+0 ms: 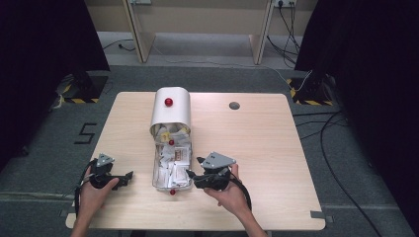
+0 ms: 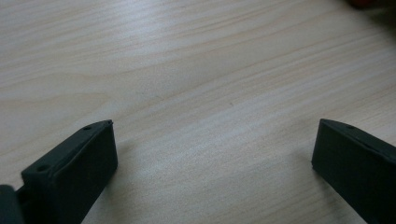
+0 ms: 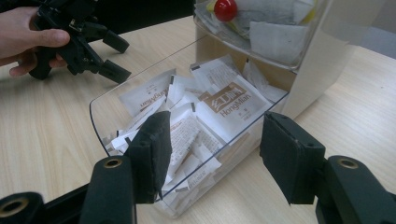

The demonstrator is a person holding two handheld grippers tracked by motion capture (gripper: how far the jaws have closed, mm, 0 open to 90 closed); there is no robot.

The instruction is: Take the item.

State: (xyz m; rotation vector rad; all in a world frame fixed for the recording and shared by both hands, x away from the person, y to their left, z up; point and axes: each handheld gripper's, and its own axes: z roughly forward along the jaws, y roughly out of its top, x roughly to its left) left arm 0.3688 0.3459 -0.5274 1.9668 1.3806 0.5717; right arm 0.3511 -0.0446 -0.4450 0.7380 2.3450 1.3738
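Right gripper (image 3: pixel 212 156) is standing released, straddling the clear drawer's (image 3: pixel 100 109) wall; an off-centre clamp is risking spilling sachets (image 3: pixel 224 100).

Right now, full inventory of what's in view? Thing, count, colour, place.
table: 1, light wood, centre of the high view.
drawer box: 1, white shell with a red knob on top, far-middle of the table.
clear drawer: 1, transparent, pulled out toward the person, red knob at its near end.
sachets: many, count unclear, white and brown print, in the clear drawer and the compartment above.
grommet: 1, grey, right of the drawer box.
cables: several, black, floor at right.
left gripper: 1, black, left of the drawer, open over bare wood.
right gripper: 1, black, open, one jaw inside the drawer wall.
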